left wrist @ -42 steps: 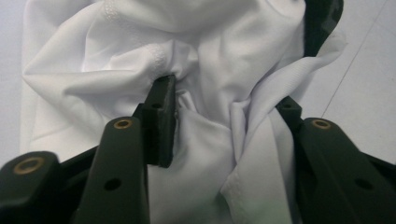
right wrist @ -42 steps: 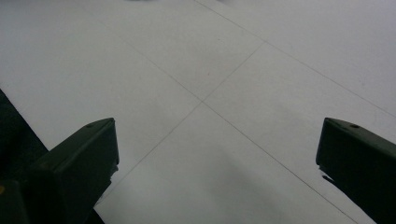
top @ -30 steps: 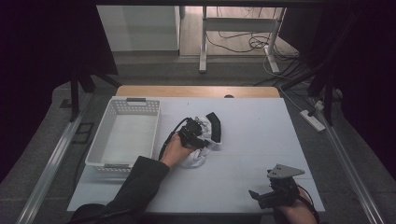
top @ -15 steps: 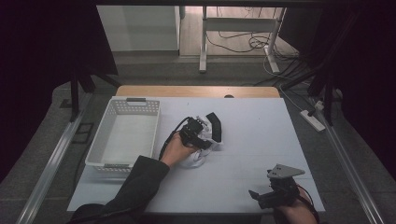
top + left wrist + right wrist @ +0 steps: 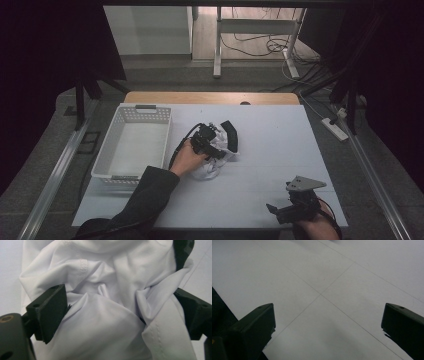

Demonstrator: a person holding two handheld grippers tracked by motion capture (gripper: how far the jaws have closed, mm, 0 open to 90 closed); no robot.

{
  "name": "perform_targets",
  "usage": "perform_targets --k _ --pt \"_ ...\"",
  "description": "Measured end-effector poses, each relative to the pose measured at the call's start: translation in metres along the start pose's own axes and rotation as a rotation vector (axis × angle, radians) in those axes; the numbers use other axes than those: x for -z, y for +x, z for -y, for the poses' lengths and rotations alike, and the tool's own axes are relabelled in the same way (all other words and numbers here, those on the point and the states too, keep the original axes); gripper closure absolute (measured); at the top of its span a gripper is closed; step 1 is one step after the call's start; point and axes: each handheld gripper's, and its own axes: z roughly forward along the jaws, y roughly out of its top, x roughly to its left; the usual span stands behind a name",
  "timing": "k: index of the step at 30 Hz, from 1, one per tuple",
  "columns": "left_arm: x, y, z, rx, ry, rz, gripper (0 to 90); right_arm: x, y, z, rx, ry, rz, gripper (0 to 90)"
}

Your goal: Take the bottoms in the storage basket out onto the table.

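Note:
A crumpled white cloth (image 5: 212, 169) (image 5: 105, 325) lies bunched at the middle of the white table (image 5: 280, 145). My left gripper (image 5: 215, 149) (image 5: 122, 315) sits low on the heap with folds of cloth between its jaws. The jaws have just been opening and now stand wide. The fabric lies loosely against the left pad and drapes over the right jaw. A black piece (image 5: 229, 129) (image 5: 183, 251) shows at the cloth's far edge. My right gripper (image 5: 274, 210) (image 5: 328, 322) rests near the table's front right edge, open, with bare tabletop between its jaws.
A white perforated basket (image 5: 107, 161) stands at the left of the table, with nothing in it. A wooden strip (image 5: 210, 97) runs along the far edge. Metal rails flank the table on both sides, and cables lie on the floor behind.
In the high view the left hand and the cloth heap stay where they were. The right hand has not moved.

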Motion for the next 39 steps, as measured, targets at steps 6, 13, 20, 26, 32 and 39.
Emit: perform_targets --k 6,13,20,26,32,39 --pt "0.005 -0.002 -0.003 -0.013 -0.009 0.008 2.7 0.0 0.0 0.0 0.001 0.0 0.0 0.0" --pt "0.012 -0.005 -0.003 -0.022 -0.033 0.039 0.1 0.0 0.0 0.0 0.002 0.0 0.0 0.0" --pt "0.019 -0.005 -0.001 -0.034 -0.045 0.098 0.0 0.0 0.0 0.0 0.002 0.001 0.0 0.0" --pt "0.028 -0.005 0.0 -0.047 -0.064 0.099 0.0 -0.001 0.001 0.0 0.004 0.002 0.001 0.0" --pt "0.037 -0.008 0.002 -0.066 -0.1 0.098 0.0 -0.001 0.001 0.0 0.005 0.004 0.001 0.0" --pt "0.044 -0.009 0.005 -0.084 -0.122 0.093 0.0 -0.001 0.001 0.0 0.006 0.005 0.002 0.0"
